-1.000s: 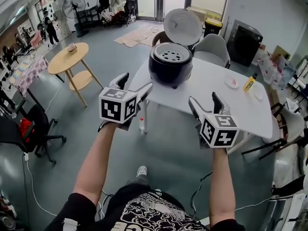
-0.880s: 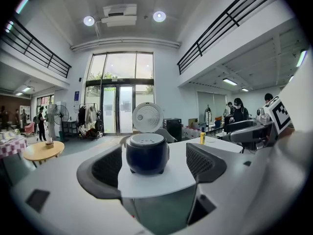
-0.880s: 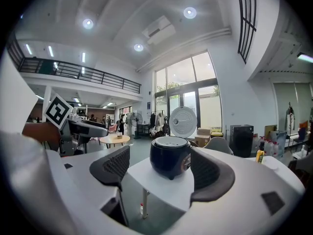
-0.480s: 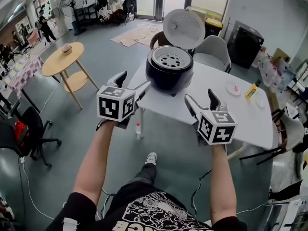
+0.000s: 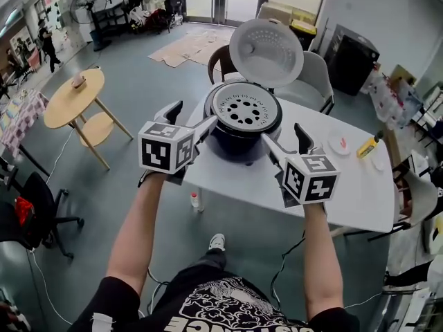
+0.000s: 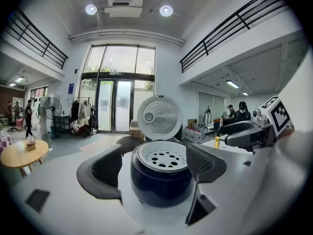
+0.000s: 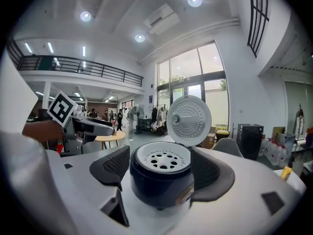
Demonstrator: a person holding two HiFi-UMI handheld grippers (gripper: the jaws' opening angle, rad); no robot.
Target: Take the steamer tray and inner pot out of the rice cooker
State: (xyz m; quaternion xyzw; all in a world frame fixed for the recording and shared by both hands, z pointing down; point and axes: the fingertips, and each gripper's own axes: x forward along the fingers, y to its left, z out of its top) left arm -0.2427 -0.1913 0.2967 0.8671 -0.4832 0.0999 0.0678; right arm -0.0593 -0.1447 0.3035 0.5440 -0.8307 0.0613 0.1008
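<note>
White table [image 5: 360, 182] carries the cooker [image 5: 235, 140] near its left corner, lid [image 5: 266, 52] raised. Steamer tray [image 5: 246, 109] is seated flat in the cooker's mouth; the inner pot is hidden beneath it. Left gripper [image 5: 194, 114] and right gripper [image 5: 282, 133] are held wide open, empty, flanking the cooker's near side without contact. Tray lies straight ahead of both, about equally near.
</note>
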